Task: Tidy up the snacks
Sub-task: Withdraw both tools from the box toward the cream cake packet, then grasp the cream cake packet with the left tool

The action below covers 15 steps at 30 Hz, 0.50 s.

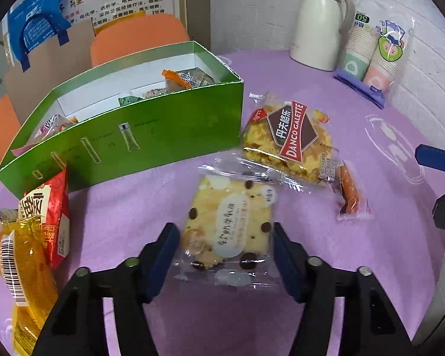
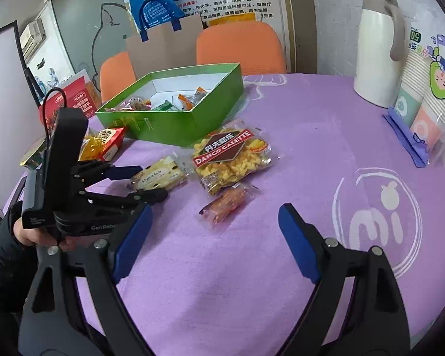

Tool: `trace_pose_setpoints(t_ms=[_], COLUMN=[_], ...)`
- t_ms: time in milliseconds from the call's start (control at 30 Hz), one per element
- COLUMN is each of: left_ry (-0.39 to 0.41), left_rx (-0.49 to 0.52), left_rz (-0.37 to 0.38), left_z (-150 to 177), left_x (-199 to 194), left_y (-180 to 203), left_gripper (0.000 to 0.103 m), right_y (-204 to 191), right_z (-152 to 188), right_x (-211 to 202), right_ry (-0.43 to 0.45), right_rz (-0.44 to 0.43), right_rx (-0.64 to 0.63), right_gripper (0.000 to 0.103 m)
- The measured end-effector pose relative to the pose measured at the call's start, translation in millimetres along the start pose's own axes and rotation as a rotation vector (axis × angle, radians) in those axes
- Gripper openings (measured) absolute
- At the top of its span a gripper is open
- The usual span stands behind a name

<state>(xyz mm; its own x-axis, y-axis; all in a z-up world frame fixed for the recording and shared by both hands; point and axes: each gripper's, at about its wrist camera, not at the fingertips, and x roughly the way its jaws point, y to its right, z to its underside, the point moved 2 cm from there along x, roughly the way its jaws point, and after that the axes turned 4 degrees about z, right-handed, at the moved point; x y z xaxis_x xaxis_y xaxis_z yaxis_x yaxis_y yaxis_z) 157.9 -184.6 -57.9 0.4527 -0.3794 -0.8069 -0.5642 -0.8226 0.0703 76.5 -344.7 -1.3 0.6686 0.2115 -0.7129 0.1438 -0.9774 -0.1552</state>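
On the purple tablecloth (image 1: 326, 68), the far left of the left wrist view holds a yellow crinkly wrapped snack (image 1: 20, 270) lying against a red printed snack packet (image 1: 52, 216), both just in front of the near-left corner of the open green cardboard box (image 1: 151, 139). Several small wrapped snacks (image 1: 175, 84) already lie inside the box.

Right of these, in the near middle, the left gripper (image 1: 225, 247) has its two blue-padded fingers (image 1: 163, 255) spread to about the width of a clear-wrapped pale cake slice with dark chips (image 1: 231, 222). The pads sit on either side of the slice's near end, close against the wrapper. Whether they press it or merely flank it cannot be told, and the slice lies flat on the cloth.

Just beyond and to the right lies a clear bag of yellow waffle pieces with a brown-and-red label (image 1: 287, 136), overlapping the slice's far wrapper edge. A small orange wrapped stick snack (image 1: 348, 192) lies at its near-right corner.

Farther right, the right gripper (image 2: 213, 243) hovers over bare cloth, its blue fingers (image 2: 296, 243) spread wide with nothing between them. At the far right stand a cream thermos jug (image 2: 376, 50) and a plastic-wrapped pack of paper cups (image 2: 424, 95).
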Motion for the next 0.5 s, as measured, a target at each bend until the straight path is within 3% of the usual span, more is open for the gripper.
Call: trace_pose_setpoints(t_ms=[167,267,333,500], left_ry=[0.003,0.027,0.055,0.136], left_rx=[-0.065,-0.175,-0.260,-0.395], left_rz=[0.008,0.055,0.093,0.148], left_z=[25.0,47.3,64.4,87.7], left_x=[-21.6,-41.5,-58.2,-87.8], left_y=[-7.9,-19.8,-30.8,-62.5], left_gripper=[0.061,0.065,0.073,0.074], right_y=[-26.1,-39.4,-46.1,-60.9], right_z=[5.7,7.8,8.4,11.2], right_x=[12.0,21.7,26.3,36.3], right_ry=[-0.033,-0.063,-0.075,-0.118], right_rz=[-0.040,-0.053,-0.056,-0.081], right_rx=[-0.050,-0.080,-0.099,-0.124], right_gripper=[0.087,0.087,0.087,0.087])
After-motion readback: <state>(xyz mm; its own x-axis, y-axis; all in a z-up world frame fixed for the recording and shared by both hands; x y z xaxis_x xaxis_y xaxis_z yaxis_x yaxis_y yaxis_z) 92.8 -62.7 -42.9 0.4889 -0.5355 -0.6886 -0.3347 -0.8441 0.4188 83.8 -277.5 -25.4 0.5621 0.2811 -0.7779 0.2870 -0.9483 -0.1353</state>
